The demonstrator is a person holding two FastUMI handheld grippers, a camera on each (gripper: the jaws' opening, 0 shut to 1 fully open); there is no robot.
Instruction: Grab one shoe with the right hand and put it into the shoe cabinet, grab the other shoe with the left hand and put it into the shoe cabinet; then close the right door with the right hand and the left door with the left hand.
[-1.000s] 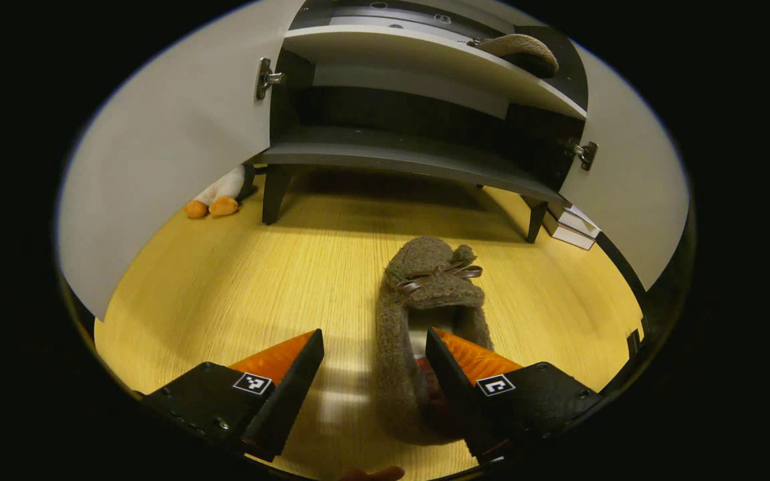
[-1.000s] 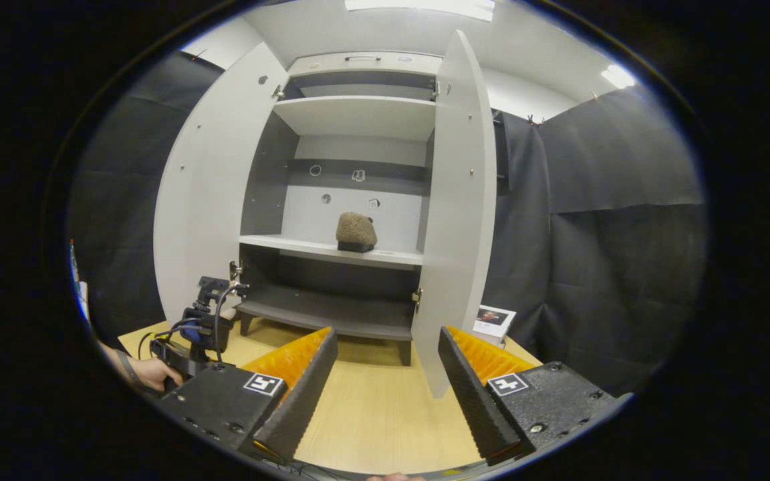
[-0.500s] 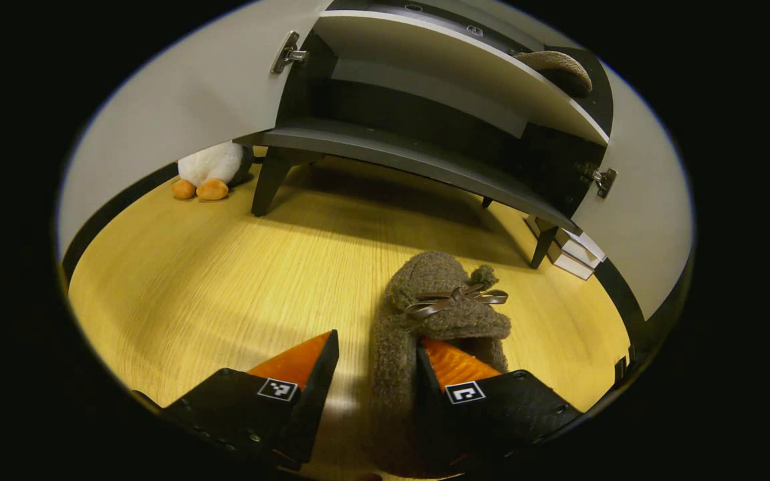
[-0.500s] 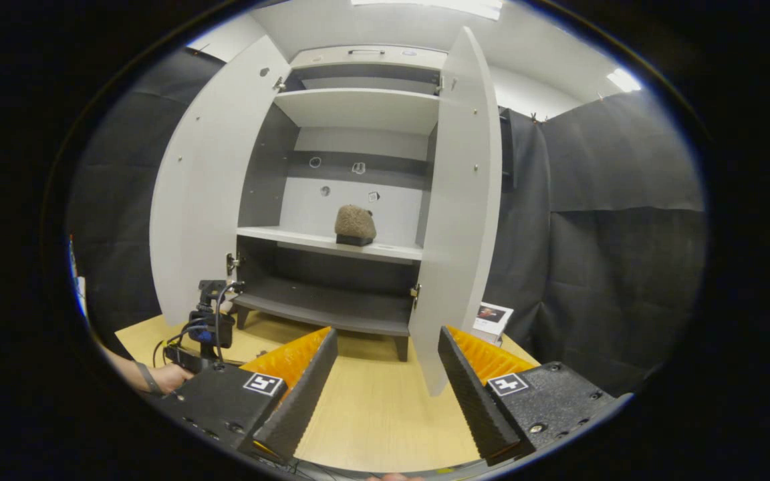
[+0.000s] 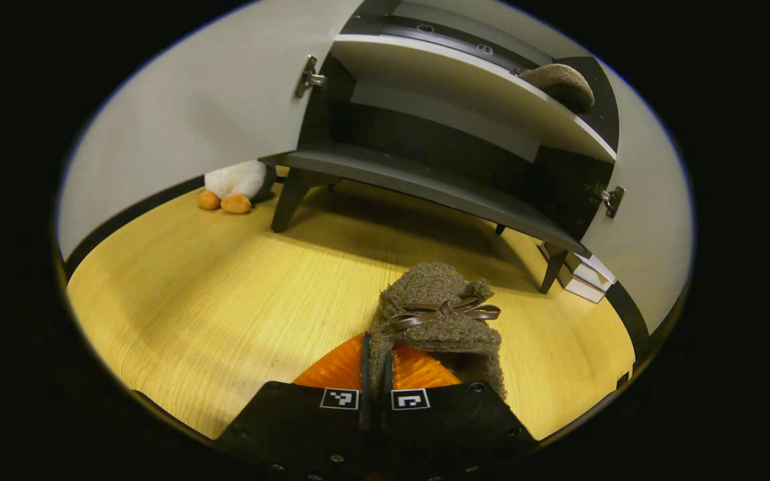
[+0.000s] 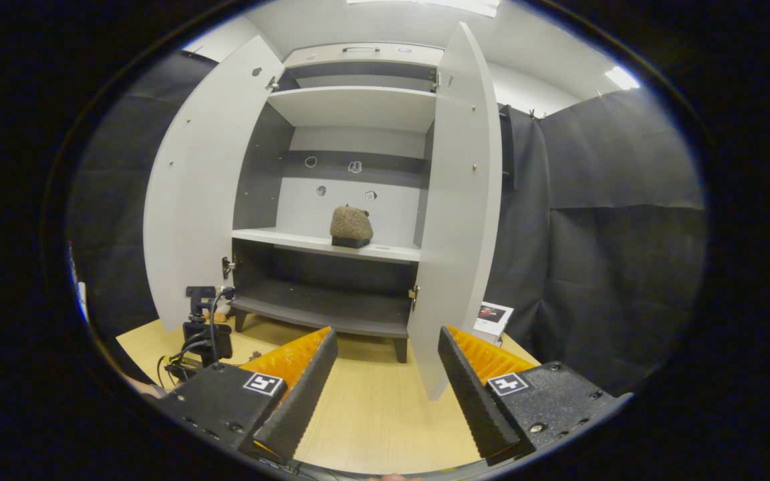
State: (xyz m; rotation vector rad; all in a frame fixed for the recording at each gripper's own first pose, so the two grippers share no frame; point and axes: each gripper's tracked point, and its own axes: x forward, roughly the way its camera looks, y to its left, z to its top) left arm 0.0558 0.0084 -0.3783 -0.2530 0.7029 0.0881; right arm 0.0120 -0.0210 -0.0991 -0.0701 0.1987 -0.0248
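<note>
Low in the left gripper view, left gripper (image 5: 375, 374) clenched on the near side wall of the fuzzy brown slipper with a thin brown bow (image 5: 435, 310), both fingers pressing a narrow fold of the fabric between them; slipper lying just right of centre on the yellow wood-grain floor (image 5: 211, 280), toe toward the cabinet. Beyond it, in the upper half of the frame, the grey two-door shoe cabinet (image 5: 425, 180) with dark lower shelf and pale middle shelf, the matching brown slipper (image 5: 555, 77) already resting at the upper right on that pale shelf. At far left, a white plush toy with orange feet (image 5: 234, 187) beside the cabinet leg. In the right gripper view, right gripper (image 6: 388, 374) spread wide and empty at the bottom, aimed at the cabinet, the stored slipper at centre, left door (image 6: 191, 200) and right door (image 6: 458, 200) both swung open. Step in hand, by appearances: second shoe just gripped, first shoe done, doors not yet closed. Next move likely a lift clear of the floor, then a carry forward and up to a shelf (the pinch holds only a thin edge, so a droop or slip of the soft slipper seems possible), with care to clear the shelf lip.
</note>
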